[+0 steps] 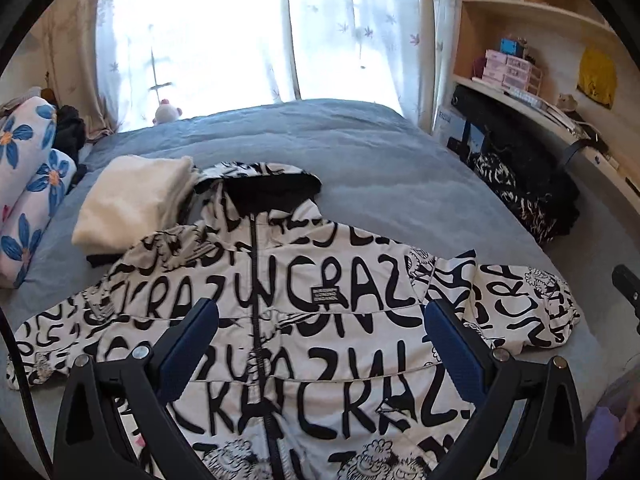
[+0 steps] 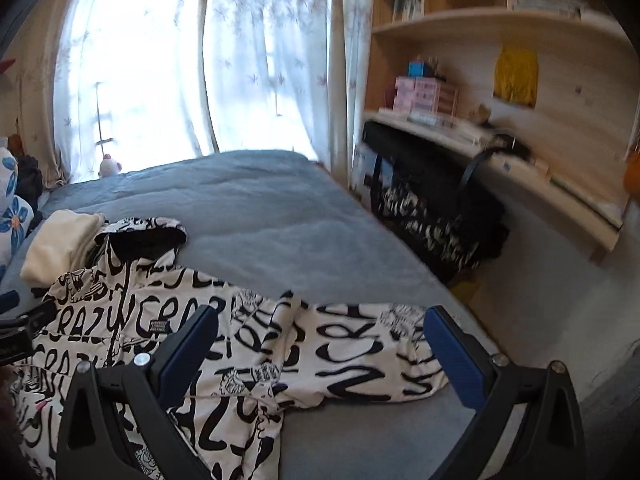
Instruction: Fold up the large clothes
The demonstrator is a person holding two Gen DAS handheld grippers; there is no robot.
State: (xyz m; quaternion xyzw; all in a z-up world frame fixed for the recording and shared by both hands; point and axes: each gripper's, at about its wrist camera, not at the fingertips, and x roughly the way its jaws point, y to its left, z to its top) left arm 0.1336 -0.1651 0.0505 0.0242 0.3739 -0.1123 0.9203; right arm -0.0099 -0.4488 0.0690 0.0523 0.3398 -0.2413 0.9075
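Although laid out: the jacket shows no fold yet; it lies front up on the bed, zipped, filling the centre and lower part of the left wrist frame.
Hood: flat toward the top of the garment, its dark lining showing; its edge lies just beside the cream stack.
Sleeves: both spread outward; the right sleeve runs across the lower centre of the right wrist frame toward the bed's edge; the other sleeve reaches the lower left of the left wrist frame.
Left claw: fingers spread wide, holding nothing, above the jacket's chest.
Right claw: fingers spread wide, empty, above the right sleeve.
Already done, as judged: a cream folded garment sits stacked at the left of the frame, over something dark.
Left to do, as judged: sleeves in, body folded, hood tucked; the whole folding of this jacket remains.
Possibly waiting: a patterned dark heap off the bed at the right.
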